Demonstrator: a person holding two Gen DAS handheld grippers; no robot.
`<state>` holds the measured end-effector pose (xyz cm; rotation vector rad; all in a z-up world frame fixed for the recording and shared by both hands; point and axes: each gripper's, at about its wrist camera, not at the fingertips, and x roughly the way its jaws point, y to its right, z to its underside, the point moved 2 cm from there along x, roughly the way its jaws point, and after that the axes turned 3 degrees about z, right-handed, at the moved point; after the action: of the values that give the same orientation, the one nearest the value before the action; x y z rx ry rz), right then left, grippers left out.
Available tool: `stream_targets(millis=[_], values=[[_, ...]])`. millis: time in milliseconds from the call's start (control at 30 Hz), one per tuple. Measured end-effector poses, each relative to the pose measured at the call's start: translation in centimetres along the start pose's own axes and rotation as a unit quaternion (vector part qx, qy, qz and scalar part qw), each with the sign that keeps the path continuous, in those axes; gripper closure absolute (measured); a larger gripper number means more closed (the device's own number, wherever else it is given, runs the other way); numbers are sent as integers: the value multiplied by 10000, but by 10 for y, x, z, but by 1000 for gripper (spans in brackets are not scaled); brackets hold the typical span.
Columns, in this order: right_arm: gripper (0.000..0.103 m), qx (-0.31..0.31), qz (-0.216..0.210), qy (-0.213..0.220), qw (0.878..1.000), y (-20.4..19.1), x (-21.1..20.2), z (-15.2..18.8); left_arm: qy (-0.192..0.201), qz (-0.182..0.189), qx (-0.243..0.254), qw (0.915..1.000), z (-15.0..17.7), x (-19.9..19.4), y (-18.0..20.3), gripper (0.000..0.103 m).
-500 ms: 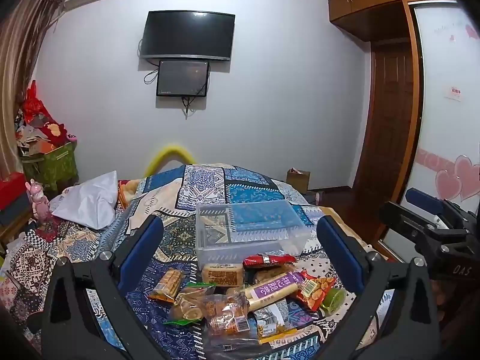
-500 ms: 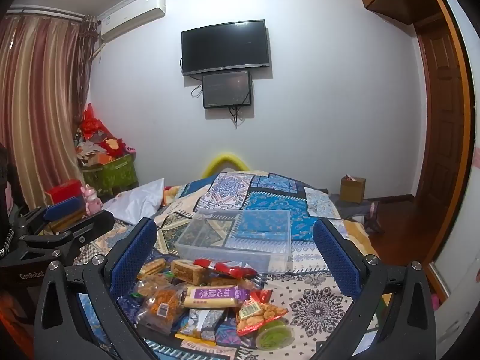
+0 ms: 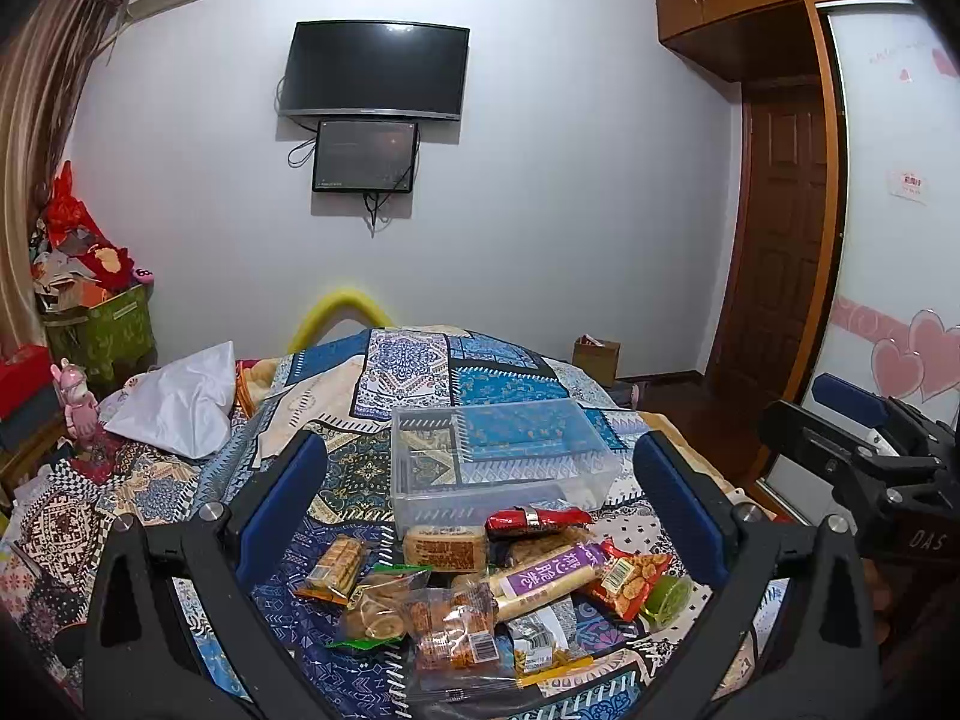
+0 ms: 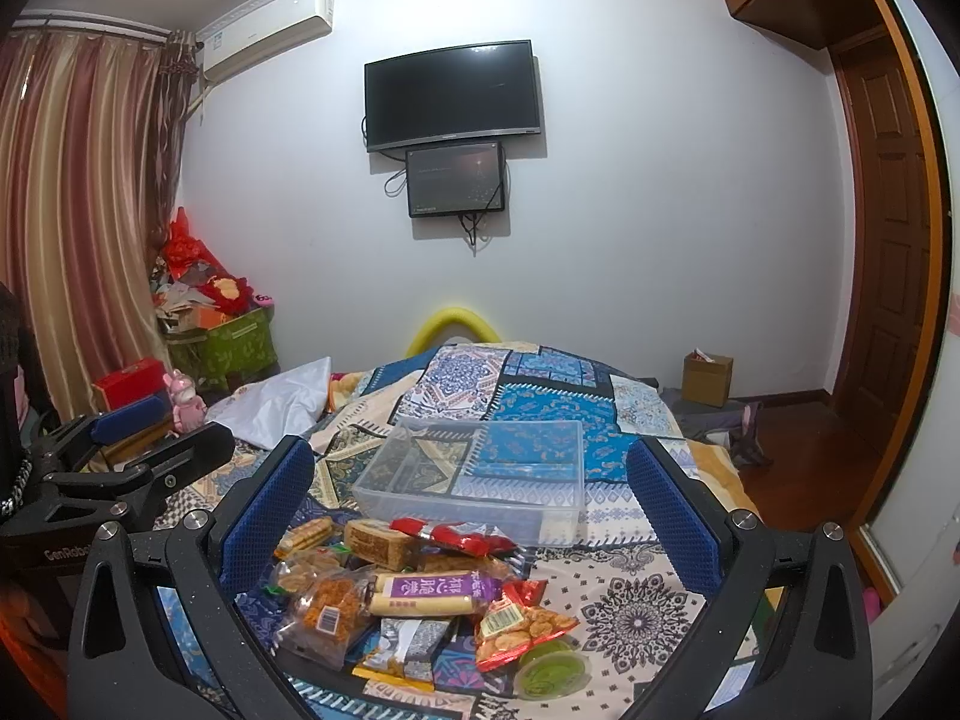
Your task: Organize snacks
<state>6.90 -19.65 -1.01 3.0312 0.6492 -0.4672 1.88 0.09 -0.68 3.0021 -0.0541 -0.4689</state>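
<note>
Left gripper (image 3: 480,480) and right gripper (image 4: 471,483): jaws wide apart, holding nothing, both hovering over the snack pile (image 4: 414,588) on the patterned bedspread (image 4: 630,612). Clear plastic bin (image 3: 498,462) sits just behind the pile, touching the red packet (image 3: 534,517).

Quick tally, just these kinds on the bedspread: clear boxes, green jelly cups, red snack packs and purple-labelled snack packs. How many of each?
clear box: 1
green jelly cup: 1
red snack packs: 2
purple-labelled snack pack: 1
Total: 5
</note>
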Motion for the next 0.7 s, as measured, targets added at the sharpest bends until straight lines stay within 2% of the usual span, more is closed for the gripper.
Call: stream_targets(millis=[700], values=[[0, -21, -35, -11, 10000, -1, 2, -2, 18, -8, 24, 10000, 2, 2, 3, 0]])
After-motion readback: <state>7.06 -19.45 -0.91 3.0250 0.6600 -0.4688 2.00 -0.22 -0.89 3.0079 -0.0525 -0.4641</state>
